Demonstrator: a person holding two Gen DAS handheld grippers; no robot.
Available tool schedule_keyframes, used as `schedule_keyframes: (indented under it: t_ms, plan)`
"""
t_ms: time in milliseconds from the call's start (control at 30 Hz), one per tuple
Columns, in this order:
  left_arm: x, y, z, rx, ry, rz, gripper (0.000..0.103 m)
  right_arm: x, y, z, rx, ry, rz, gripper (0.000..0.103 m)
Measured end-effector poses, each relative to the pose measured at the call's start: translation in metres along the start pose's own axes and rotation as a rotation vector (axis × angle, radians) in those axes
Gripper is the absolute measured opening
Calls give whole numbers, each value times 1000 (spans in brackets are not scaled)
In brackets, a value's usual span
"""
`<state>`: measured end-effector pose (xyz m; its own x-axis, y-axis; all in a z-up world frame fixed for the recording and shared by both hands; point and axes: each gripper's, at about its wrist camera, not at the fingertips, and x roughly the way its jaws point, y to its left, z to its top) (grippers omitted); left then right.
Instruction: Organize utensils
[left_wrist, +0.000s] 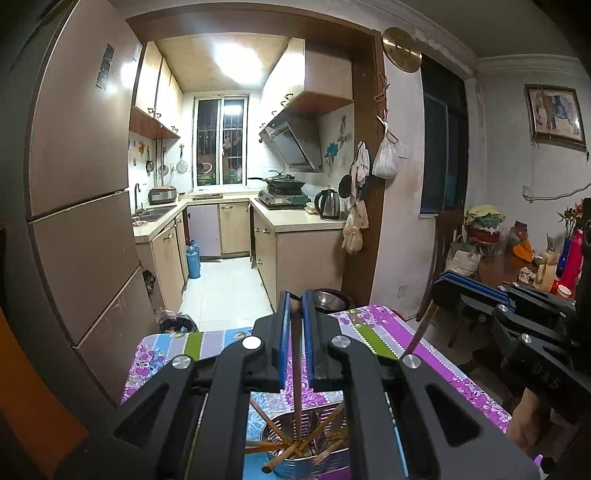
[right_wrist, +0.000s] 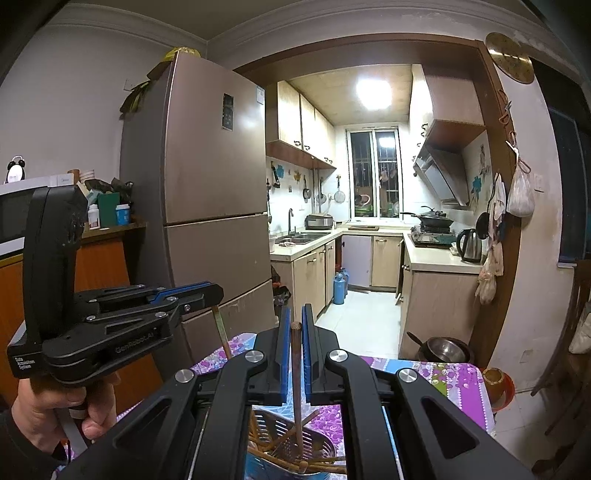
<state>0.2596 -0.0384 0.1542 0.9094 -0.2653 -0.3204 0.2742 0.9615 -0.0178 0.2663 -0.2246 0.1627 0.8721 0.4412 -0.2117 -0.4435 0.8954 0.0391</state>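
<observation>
Both grippers are up over the bench (left_wrist: 373, 332), the one under the purple flowered cloth, and each has a chopstick. The left gripper (left_wrist: 296, 295) has its blue-lined fingers (left_wrist: 283, 332) pressed nearly together on a brown chopstick (left_wrist: 296, 369) that stands almost upright, top end poking out at the fingertips, lower end down in the metal utensil holder (left_wrist: 295, 443). The right gripper (right_wrist: 296, 314) is the same: fingers (right_wrist: 284, 350) all but closed on a dark chopstick (right_wrist: 296, 369), its tip dipping into that perforated holder, which sits at the near edge of the bench, right beneath both tools.

Inside the holder a loose heap of chopsticks (left_wrist: 284, 439) lies crossed at all angles, crowding the spot where the two held sticks go in.

From the right wrist view, the left gripper shows at near left with a hand (right_wrist: 48, 413) wrapped round its handle; from the left wrist view, the right gripper is at far right.

Around them: a tall brown fridge (right_wrist: 207, 177) on the left, the kitchen doorway straight ahead, a kettle (left_wrist: 328, 204) on the counter corner, a wok (right_wrist: 432, 218) on the stove. A metal bowl (right_wrist: 445, 349) sits just beyond the bench's far edge. Plastic bags (left_wrist: 385, 157) hang on the door frame.
</observation>
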Motion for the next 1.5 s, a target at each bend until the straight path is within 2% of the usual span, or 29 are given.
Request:
schedule_keyframes:
  t_ms: [100,167,200,233,267,300,367,433,533,567,667,833,967,1100,1200,1267,1500]
  plan:
    - [2,0,-1,5,-2,4,19,0,-1,0,-2,1,-1,7]
    - [2,0,-1,3,-12,7,35,-1,0,1,-2,-2,-2,7]
    - [0,0,-1,1,-18,8,38,-2,0,1,-3,-7,-3,8]
    - [-1,1,-2,0,-24,9,44,-3,0,2,-5,-14,-3,15]
    - [-3,2,-3,-1,-29,11,50,-6,1,3,-8,-23,-2,28]
    - [-6,1,-2,1,-41,21,52,-10,3,4,-12,-34,-3,35]
    - [-14,0,-1,8,-68,40,62,-20,6,8,-25,-69,-9,61]
    - [-27,0,1,13,-103,55,69,-35,11,12,-39,-107,-20,78]
    - [-54,-2,3,18,-166,74,78,-64,23,20,-70,-176,-30,91]
    - [-65,-3,2,24,-189,83,84,-73,25,22,-74,-193,-30,97]
    - [-106,-7,-6,48,-276,132,97,-112,37,23,-94,-267,-45,98]
    - [-165,-8,-25,62,-375,211,97,-164,53,7,-108,-345,-88,98]
    - [-209,-6,-45,48,-454,275,97,-199,62,-18,-122,-387,-117,98]
    - [-244,-5,-77,31,-514,342,98,-221,69,-49,-111,-376,-127,98]
    - [-258,0,-104,-14,-518,341,98,-235,73,-81,-70,-356,-127,98]
    - [-256,-1,-121,-35,-501,355,98,-242,77,-106,-41,-353,-192,98]
    - [-237,-33,-171,24,-388,364,98,-234,84,-164,31,-225,-220,98]
